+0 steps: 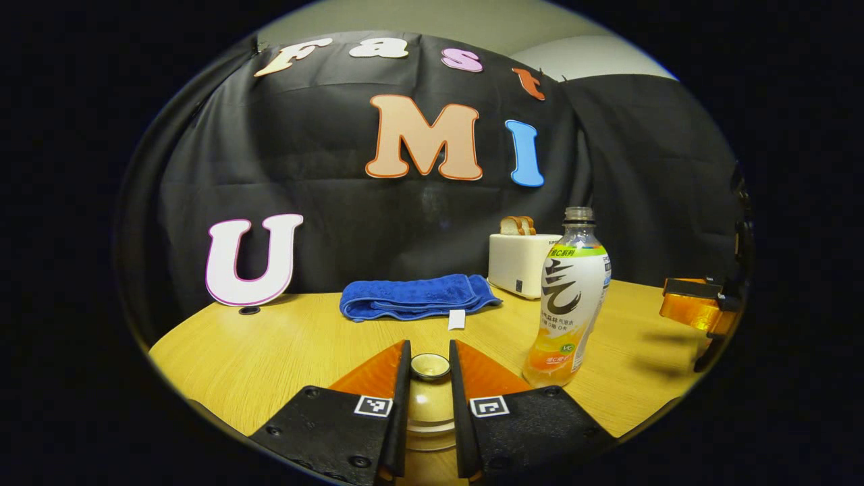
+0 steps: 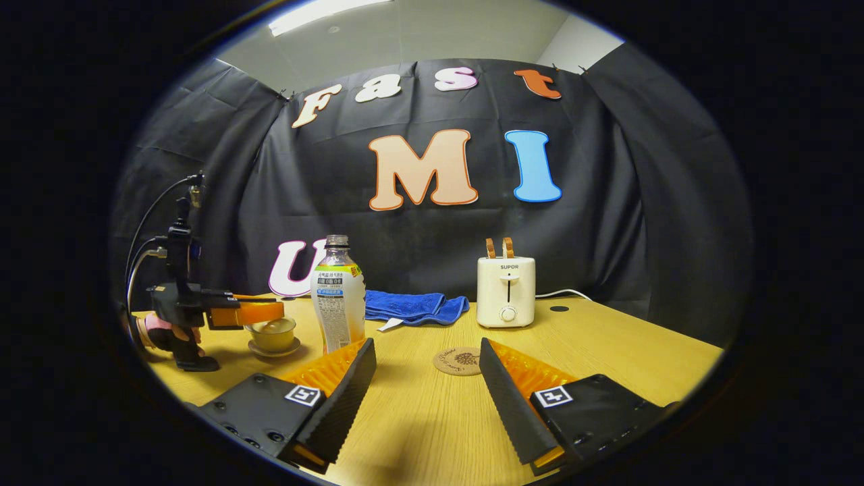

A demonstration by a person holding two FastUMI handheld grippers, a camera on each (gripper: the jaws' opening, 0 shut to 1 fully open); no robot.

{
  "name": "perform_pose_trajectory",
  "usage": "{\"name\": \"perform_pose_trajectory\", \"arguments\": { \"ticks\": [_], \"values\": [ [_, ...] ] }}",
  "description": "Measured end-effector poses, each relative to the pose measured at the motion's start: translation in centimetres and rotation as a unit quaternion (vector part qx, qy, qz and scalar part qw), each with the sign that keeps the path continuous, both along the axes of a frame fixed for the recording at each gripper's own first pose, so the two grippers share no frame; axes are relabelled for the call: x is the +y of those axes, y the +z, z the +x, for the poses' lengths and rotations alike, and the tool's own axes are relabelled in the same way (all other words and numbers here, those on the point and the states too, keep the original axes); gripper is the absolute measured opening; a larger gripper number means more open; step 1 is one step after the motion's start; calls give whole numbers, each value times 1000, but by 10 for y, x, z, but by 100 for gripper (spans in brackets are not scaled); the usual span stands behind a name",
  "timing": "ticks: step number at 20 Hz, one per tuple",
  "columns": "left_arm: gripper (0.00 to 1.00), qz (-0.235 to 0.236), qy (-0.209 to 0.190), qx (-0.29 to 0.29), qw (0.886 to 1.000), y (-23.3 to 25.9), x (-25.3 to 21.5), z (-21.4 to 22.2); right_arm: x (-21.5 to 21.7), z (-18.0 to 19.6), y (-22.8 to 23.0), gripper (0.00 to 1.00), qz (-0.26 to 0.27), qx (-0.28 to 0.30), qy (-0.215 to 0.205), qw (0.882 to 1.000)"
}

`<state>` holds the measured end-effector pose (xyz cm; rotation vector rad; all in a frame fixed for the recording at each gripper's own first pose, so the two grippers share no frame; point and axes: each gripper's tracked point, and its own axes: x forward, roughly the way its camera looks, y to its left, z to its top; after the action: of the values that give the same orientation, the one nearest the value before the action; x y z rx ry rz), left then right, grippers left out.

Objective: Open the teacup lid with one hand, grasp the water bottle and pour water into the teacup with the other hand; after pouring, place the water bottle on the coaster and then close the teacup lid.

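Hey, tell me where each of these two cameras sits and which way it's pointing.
Left gripper view: rides the left gripper, low over the table, facing the back wall; its fingers close around the lid knob.
Right gripper view: rides the right gripper, facing the same wall; its fingers are spread wide, with the coaster ahead. At far left are the left gripper and a hand.
Shared: bottle, towel, toaster.

Recording booth, probably office room — black cloth wall, wooden table.
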<state>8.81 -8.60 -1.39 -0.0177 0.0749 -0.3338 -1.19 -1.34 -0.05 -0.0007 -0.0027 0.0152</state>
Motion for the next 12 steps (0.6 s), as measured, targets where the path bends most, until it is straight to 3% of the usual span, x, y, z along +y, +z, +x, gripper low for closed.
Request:
{"name": "perform_pose_trajectory", "arguments": {
  "ticks": [6, 7, 12],
  "values": [
    [27, -10, 9, -22, 1000, 7, 5, -5, 1, 1, 0, 94, 0, 0, 3, 1000],
    [27, -7, 12, -34, 999, 11, 6, -6, 3, 1, -1, 98, 0, 0, 6, 1000],
    [27, -3, 33, -33, 999, 9, 17, -7, 18, 3, -3, 94, 2, 5, 48, 999]
  ]
}}
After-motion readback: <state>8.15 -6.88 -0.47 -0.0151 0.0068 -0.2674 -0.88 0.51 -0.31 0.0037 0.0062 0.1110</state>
